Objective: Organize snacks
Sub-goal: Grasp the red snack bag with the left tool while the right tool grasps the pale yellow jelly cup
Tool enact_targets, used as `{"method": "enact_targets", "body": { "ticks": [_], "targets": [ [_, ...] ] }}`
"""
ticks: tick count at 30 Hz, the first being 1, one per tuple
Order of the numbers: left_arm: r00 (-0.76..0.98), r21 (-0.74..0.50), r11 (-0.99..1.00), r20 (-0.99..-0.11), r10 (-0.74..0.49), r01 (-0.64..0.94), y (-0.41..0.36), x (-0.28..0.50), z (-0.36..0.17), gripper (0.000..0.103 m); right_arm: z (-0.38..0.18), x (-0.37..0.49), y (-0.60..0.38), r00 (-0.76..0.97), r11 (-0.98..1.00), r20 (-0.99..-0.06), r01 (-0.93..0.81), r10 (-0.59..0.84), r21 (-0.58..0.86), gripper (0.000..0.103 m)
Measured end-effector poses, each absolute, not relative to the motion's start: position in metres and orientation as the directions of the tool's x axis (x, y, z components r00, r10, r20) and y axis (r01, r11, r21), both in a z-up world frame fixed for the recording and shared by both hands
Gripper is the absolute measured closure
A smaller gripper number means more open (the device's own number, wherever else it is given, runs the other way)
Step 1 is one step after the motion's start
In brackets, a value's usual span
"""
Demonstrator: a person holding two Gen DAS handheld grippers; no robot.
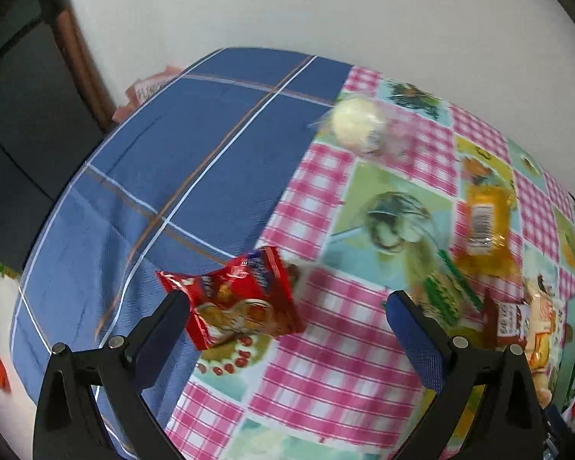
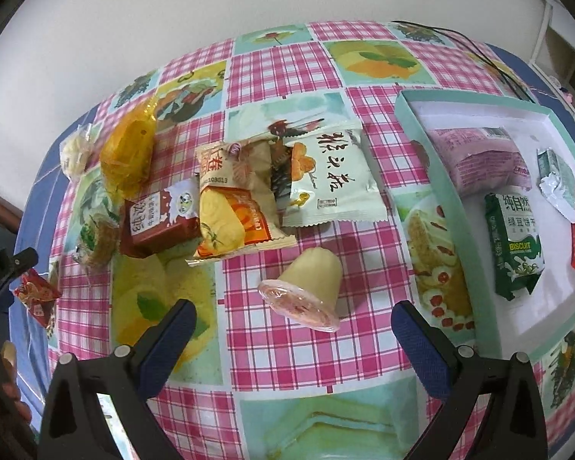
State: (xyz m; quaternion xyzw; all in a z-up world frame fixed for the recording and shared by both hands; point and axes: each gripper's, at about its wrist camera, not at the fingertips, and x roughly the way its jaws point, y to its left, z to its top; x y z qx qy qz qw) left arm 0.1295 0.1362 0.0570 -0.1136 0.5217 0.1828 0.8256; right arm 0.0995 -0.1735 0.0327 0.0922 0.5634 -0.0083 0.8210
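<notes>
Blue-padded fingers of the right gripper (image 2: 293,326) stand wide apart and hold nothing; just ahead of them, slightly right of the midline, a pale yellow jelly cup (image 2: 306,287) lies tipped on its side on the checked tablecloth (image 2: 306,360), its sealed pink lid toward the gripper and its narrow base pointing away and to the right; that long axis runs roughly along the fingers, so I judge closing across the cup's body would suit it; the teal-rimmed box (image 2: 433,176) sits off to the right of this gripper, already holding a green biscuit pack (image 2: 515,245) and a pink packet (image 2: 483,161); beyond the cup, ahead and to the left, lies a heap of packets, a white one with black characters (image 2: 333,180) among them.

Over on the left gripper (image 1: 287,306), the fingers are likewise spread and empty; a red snack packet (image 1: 237,299) lies just ahead, touching or nearly touching the left finger, its long axis slanting across the gap; this view is blurred.

Of the 2, the right gripper is nearer both cup and box.
</notes>
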Motion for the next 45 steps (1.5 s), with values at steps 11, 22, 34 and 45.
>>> {"method": "enact_targets", "body": {
  "ticks": [11,22,34,45],
  "targets": [
    [0.325,-0.012,0.877,-0.931,0.165,-0.48,0.169,0.133,0.026,0.001,0.022,0.106,-0.172,0.336,0.985,-0.938,0.118,0.081,0.127,0.001],
    [0.303,-0.027,0.886,-0.944,0.129,-0.462,0.166,0.137,0.013,0.028,0.018,0.114,-0.176,0.332,0.982,-0.939,0.128,0.087,0.137,0.022],
    [0.296,-0.069,0.926,-0.954,0.048,-0.372,0.119,0.134,0.025,0.037,0.022,0.113,-0.187,0.345,0.977,-0.933,0.144,0.101,0.159,0.054],
    [0.359,-0.141,0.955,-0.933,-0.04,-0.26,0.069,0.132,0.059,0.037,0.039,0.107,-0.204,0.362,0.965,-0.921,0.156,0.144,0.212,0.056]
  ]
}}
